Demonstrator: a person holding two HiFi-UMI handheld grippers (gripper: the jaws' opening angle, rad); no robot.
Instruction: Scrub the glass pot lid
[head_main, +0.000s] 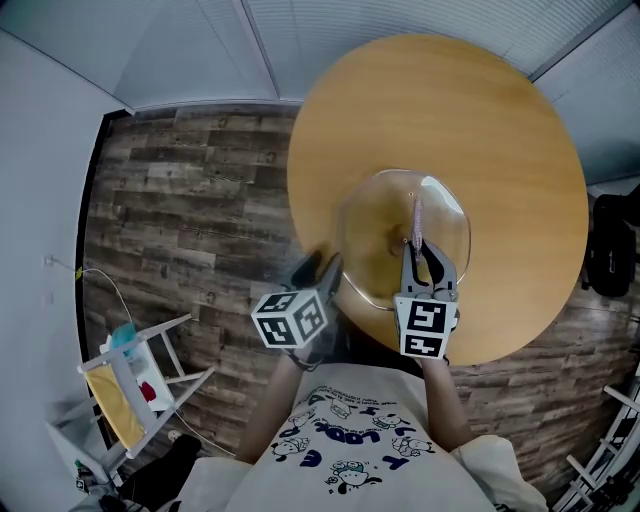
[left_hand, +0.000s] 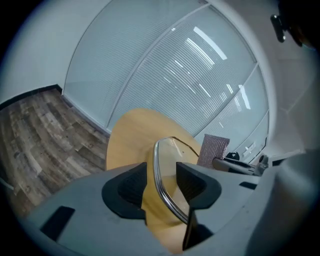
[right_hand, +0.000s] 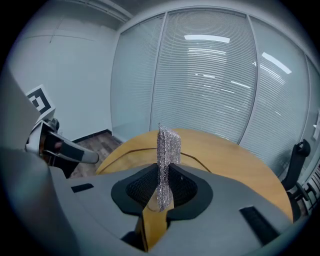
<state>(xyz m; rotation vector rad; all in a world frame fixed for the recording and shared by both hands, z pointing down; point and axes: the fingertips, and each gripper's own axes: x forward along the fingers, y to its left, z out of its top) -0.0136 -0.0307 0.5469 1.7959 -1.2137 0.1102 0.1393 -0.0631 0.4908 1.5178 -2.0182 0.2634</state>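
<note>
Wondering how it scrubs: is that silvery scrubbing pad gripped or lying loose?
Gripped: the right gripper pinches the silvery scrubbing pad, which sticks out between its jaws.

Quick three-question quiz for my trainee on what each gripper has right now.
1. True or false: the right gripper is empty.
2. What sits between the left gripper jaws? A) the lid rim B) a cup C) nothing
3. Fill in: the lid is over a round ____ table.
Key: 1 false, it is shut on the scrubber. 2 A. 3 wooden.
</note>
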